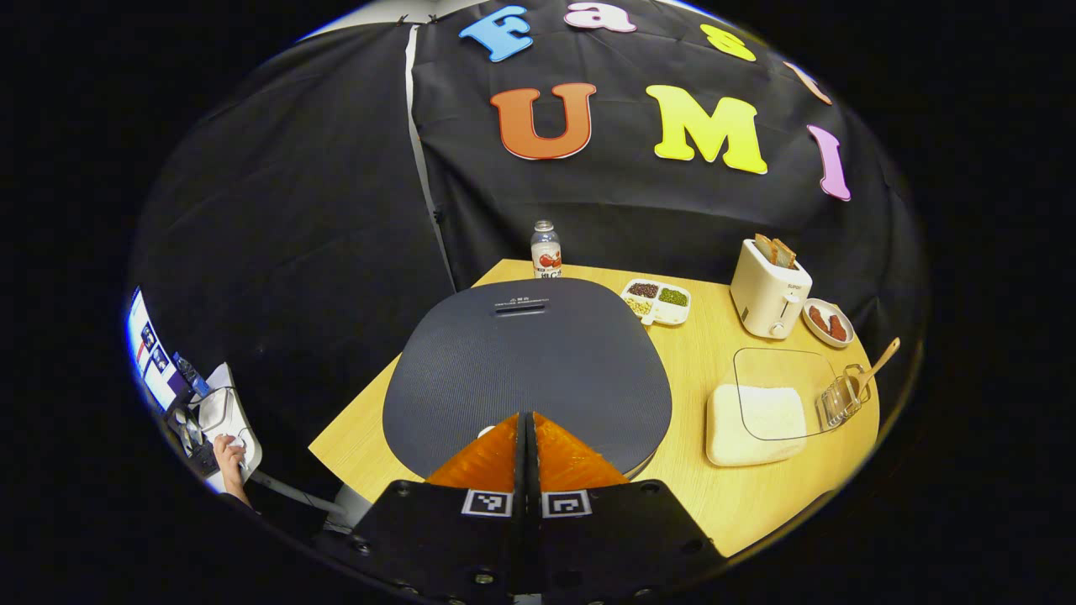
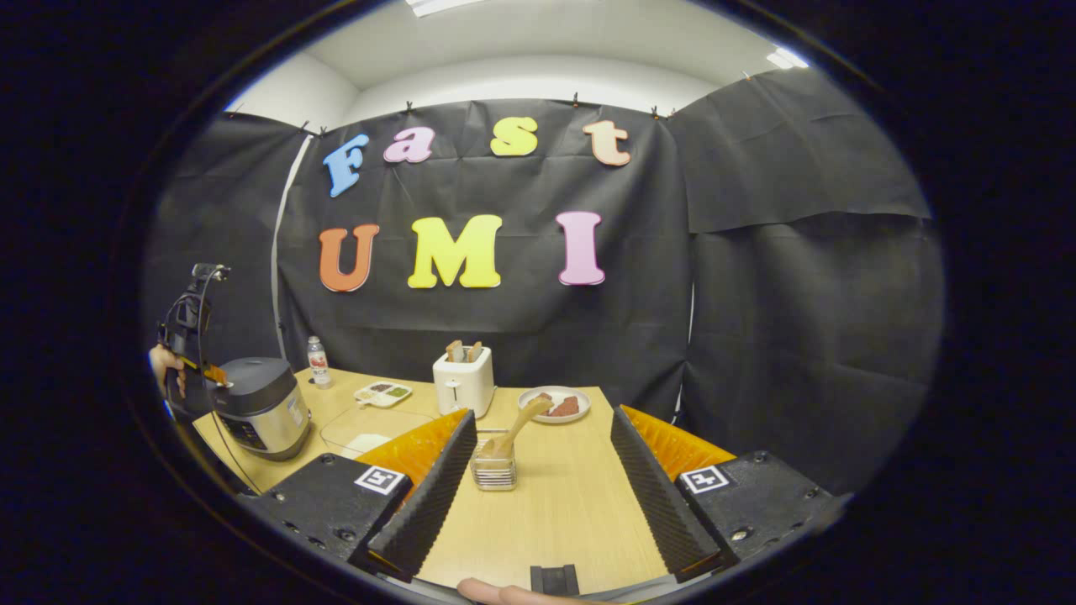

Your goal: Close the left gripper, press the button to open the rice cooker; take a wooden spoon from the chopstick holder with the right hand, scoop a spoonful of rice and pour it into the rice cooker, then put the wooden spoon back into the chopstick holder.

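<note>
Dark grey, finely ribbed lid on the rice cooker, with silver sides and a black front panel in the right gripper view. Pale yellow wood grain across the table. Cream white toaster holding brown toast. White plate with reddish-brown pieces. White divided dish with dark red, green and pale yellow fillings. Clear bottle with a white and red label and a pale cap. Light tan wooden spoon in a clear, ridged chopstick holder. White rice in a clear-walled container. Black and white square markers on the left gripper and the right gripper.
</note>
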`<control>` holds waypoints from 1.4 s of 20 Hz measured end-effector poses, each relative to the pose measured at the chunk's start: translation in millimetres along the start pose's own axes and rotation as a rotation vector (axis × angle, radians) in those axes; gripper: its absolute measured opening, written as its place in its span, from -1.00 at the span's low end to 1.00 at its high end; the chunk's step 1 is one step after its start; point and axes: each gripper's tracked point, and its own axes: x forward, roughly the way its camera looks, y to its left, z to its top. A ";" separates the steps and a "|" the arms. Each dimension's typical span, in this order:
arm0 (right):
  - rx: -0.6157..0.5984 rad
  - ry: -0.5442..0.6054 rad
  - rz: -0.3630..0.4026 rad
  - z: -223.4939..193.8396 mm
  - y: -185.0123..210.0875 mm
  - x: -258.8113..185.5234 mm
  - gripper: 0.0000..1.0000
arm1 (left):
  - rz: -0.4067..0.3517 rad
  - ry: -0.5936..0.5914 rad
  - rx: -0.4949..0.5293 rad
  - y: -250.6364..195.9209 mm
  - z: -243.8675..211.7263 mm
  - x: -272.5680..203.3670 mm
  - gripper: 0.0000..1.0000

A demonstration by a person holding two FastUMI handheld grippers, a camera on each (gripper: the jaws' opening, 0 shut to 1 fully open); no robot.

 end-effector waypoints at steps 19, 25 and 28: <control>-0.060 0.003 0.031 -12.7 22.1 -11.9 1.00 | -0.052 -0.357 -0.112 3.8 82.2 -88.0 -0.16; -0.063 0.020 0.026 -25.4 24.1 -1.6 1.00 | -0.071 -0.470 -0.057 -10.8 81.7 -134.9 0.91; -0.060 0.018 0.024 -34.0 27.9 19.1 1.00 | -0.101 -0.511 -0.073 -20.7 69.2 -154.6 0.90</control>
